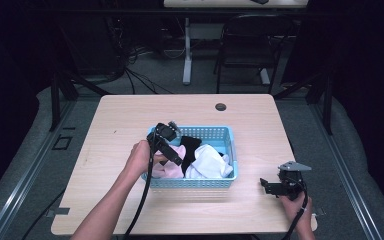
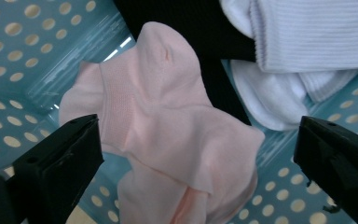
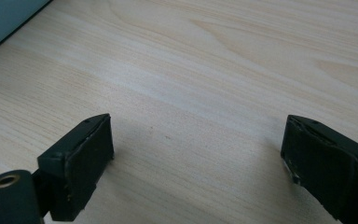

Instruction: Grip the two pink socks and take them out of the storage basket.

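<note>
The left forearm reaches in from the bottom of the high view and bends toward the blue basket (image 1: 230, 137), the hand tipping the left tongs (image 1: 172, 159) down over its near-left corner. Their jaws stand wide apart, gripping nothing — in the left gripper view a pink sock (image 2: 168, 135) lies right between and just beyond them, crumpled, its ribbed cuff toward the left jaw and its length running from upper left to lower right. A black sock (image 2: 205, 42) lies past it, white socks (image 2: 289, 51) beyond the right jaw.

The right hand rests low on the desk (image 1: 130, 120), well to the right of the basket, holding the right tongs (image 1: 271, 186) level and pointed left — jaws open over bare wood.

No writing can be read.
</note>
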Demonstrator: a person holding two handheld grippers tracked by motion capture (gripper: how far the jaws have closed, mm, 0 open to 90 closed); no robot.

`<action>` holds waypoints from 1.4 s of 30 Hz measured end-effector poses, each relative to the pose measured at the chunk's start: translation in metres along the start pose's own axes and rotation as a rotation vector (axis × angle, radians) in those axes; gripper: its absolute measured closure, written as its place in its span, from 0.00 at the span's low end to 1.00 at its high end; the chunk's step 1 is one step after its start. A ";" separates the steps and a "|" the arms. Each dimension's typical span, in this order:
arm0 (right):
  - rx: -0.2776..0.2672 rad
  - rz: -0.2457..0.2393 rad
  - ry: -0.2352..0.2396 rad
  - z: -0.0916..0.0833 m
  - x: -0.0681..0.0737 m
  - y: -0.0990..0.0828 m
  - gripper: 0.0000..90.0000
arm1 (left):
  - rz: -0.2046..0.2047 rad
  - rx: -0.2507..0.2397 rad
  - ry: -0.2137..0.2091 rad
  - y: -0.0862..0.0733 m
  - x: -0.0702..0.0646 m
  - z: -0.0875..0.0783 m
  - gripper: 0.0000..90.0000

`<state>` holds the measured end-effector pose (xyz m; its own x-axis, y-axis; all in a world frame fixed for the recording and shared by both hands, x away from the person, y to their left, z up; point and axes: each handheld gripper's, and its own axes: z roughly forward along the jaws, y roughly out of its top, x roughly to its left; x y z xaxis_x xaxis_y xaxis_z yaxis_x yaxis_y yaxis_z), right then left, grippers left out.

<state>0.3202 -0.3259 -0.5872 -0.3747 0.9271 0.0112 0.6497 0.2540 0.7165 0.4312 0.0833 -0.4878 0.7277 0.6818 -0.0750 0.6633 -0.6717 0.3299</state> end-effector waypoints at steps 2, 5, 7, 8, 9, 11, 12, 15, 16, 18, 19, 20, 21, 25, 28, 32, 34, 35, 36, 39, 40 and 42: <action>0.000 0.000 0.000 0.000 0.000 0.000 0.10 | -0.001 0.021 -0.004 0.002 0.002 0.005 0.09; 0.000 0.000 0.000 0.000 0.000 0.000 0.10 | -0.006 0.037 -0.001 0.003 0.003 0.011 0.15; 0.000 0.000 -0.001 0.000 0.000 0.000 0.10 | -0.006 0.050 0.009 0.004 0.004 0.014 0.19; 0.000 0.000 0.000 0.000 0.000 0.000 0.10 | -0.011 0.047 0.009 0.005 0.004 0.015 0.24; 0.000 0.000 0.000 0.000 0.000 0.000 0.10 | -0.012 0.048 0.012 0.005 0.004 0.016 0.27; 0.000 0.000 0.000 0.000 0.000 0.000 0.10 | -0.008 0.057 0.020 0.006 0.004 0.018 0.33; -0.001 0.000 0.000 0.000 0.000 0.000 0.10 | -0.006 0.058 0.020 0.006 0.004 0.018 0.36; 0.000 0.000 0.000 0.000 0.000 0.000 0.10 | -0.004 0.061 0.021 0.007 0.003 0.020 0.42; 0.000 0.000 0.000 0.000 0.000 0.000 0.10 | -0.003 0.066 0.017 0.007 0.003 0.020 0.44; 0.000 0.000 0.000 0.000 0.000 0.000 0.10 | 0.001 0.081 0.030 0.008 0.003 0.021 0.49; 0.000 0.000 0.000 0.000 0.000 0.000 0.10 | -0.001 0.087 0.032 0.008 0.004 0.022 0.51; 0.000 0.000 0.000 0.000 0.000 0.000 0.10 | -0.002 0.088 0.037 0.008 0.004 0.023 0.53; 0.000 0.000 0.000 0.000 0.000 0.000 0.10 | -0.004 0.095 0.042 0.008 0.004 0.024 0.55; 0.000 0.000 0.000 0.000 0.000 0.000 0.10 | -0.004 0.096 0.056 0.007 0.003 0.027 0.66; 0.000 0.000 0.000 0.000 0.000 0.000 0.10 | 0.002 0.099 0.055 0.005 0.003 0.029 0.74; 0.000 0.000 0.000 0.000 0.000 0.000 0.10 | 0.005 0.094 0.052 0.005 0.002 0.030 0.84; 0.000 0.000 0.000 0.000 0.000 0.000 0.10 | 0.011 0.098 0.052 0.005 0.001 0.029 0.88; 0.000 0.000 0.000 0.000 0.000 0.000 0.10 | 0.013 0.098 0.052 0.005 0.001 0.029 0.90; 0.000 0.000 0.000 0.000 0.000 0.000 0.10 | 0.014 0.095 0.053 0.005 0.000 0.028 0.90; 0.000 0.000 0.000 0.000 0.000 0.000 0.10 | 0.020 0.090 0.053 0.005 -0.001 0.026 0.91; 0.001 -0.001 0.000 0.000 0.000 0.000 0.10 | 0.020 0.087 0.052 0.005 -0.001 0.025 0.91; 0.001 0.000 0.000 0.000 0.000 0.000 0.10 | 0.020 0.078 0.049 0.004 -0.002 0.023 0.91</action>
<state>0.3202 -0.3260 -0.5872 -0.3751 0.9269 0.0111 0.6499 0.2544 0.7161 0.4365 0.0723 -0.5079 0.7327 0.6802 -0.0224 0.6618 -0.7045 0.2561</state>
